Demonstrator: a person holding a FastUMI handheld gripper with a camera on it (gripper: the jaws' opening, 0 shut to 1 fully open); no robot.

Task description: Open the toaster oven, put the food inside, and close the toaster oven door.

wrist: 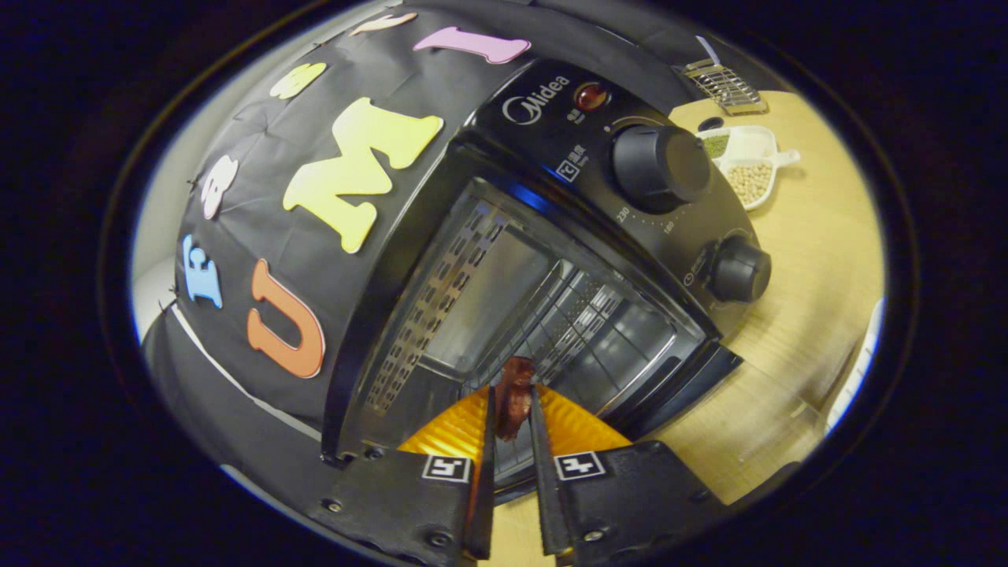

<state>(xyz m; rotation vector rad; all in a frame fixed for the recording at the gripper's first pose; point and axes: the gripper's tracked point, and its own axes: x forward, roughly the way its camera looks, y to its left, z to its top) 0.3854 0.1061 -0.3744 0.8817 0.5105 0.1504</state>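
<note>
Already tongs [512, 409] pinch the food [513, 394] at the open toaster oven [551, 260] mouth; thin grip, piece could slip onto the door.

The tongs [513, 409] are seen at the lower centre of the frame, rolled so that the whole scene is tilted. The two fingers [482, 441] are drawn close together, nearly parallel, and are pressed from both sides on a dark red piece of food [514, 394] at their tips.
</note>
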